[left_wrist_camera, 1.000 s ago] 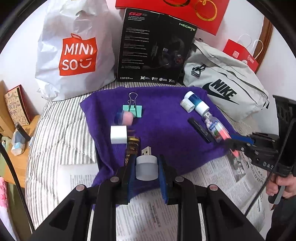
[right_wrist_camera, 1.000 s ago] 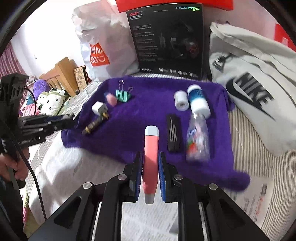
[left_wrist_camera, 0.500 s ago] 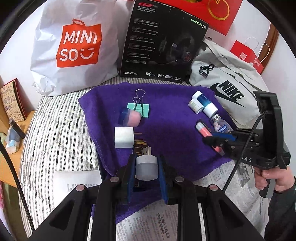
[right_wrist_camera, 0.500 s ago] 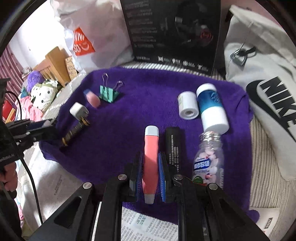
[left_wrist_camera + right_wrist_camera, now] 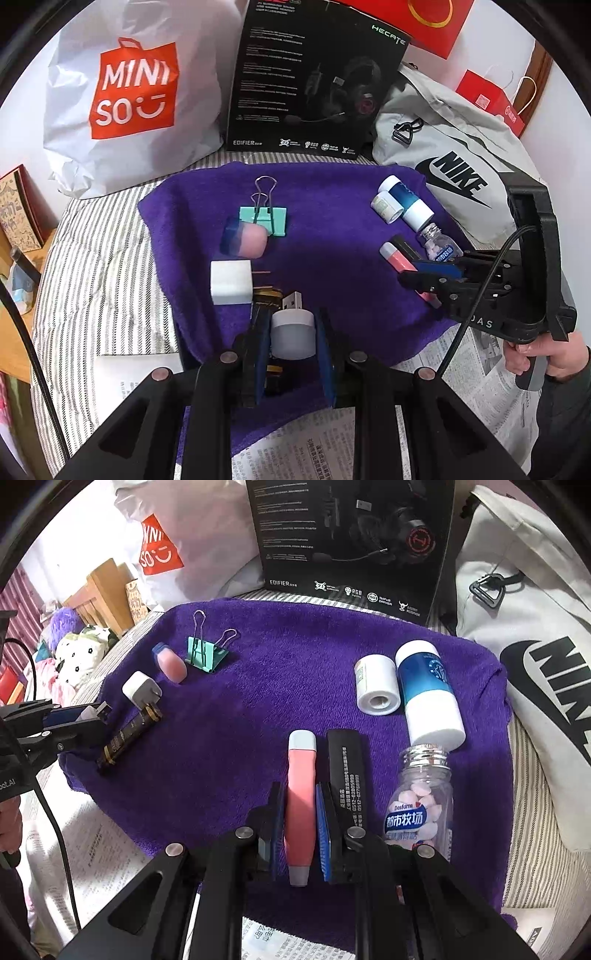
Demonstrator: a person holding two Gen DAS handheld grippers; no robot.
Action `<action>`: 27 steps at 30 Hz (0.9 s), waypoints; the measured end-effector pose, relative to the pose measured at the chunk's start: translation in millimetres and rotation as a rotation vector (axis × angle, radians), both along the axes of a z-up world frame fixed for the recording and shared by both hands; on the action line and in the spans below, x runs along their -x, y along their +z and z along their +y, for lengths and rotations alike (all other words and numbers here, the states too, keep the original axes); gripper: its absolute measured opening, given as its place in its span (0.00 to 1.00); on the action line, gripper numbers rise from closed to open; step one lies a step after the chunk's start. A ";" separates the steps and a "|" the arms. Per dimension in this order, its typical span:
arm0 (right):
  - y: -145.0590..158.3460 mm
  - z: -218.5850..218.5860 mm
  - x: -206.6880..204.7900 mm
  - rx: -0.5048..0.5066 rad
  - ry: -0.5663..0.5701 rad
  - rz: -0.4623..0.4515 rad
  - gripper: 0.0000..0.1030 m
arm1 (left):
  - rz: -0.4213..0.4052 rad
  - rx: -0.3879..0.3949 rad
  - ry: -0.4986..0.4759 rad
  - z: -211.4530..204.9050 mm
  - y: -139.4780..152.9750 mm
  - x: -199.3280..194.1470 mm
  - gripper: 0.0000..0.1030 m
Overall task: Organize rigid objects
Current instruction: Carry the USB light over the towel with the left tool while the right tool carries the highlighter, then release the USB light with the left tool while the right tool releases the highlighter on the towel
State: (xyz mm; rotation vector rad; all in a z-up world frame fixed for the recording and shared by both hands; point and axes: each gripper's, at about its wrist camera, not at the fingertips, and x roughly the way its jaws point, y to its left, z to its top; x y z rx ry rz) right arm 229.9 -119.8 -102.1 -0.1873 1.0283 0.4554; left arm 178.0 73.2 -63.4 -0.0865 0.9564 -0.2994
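Bed [image 5: 92,266] covered by a grey-and-white striped sheet. A purple towel [image 5: 332,229] is spread over it; newspaper sheets [image 5: 476,373] are laid along the near edge, partly under the towel. At the far side, against the wall, a white MINISO bag [image 5: 129,92], a black headset box [image 5: 314,85] and a grey Nike bag [image 5: 454,155] are seen resting on the sheet, side by side.

MINISO shows on the white bag [image 5: 129,99], EDIFIER and HECATE on the black box [image 5: 314,77], NIKE on the grey bag [image 5: 458,173] beyond the gripper.
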 end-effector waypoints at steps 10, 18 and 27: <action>0.2 -1.9 2.9 0.004 0.029 -0.001 0.16 | 0.007 -0.002 -0.009 -2.2 1.0 -2.2 0.22; 1.5 -8.8 13.3 0.008 0.023 0.024 0.18 | 0.014 -0.004 -0.025 -10.4 -3.3 -10.4 0.22; 2.3 -20.3 22.2 -0.028 -0.016 0.045 0.20 | 0.024 -0.041 -0.029 -26.4 -16.5 -25.2 0.22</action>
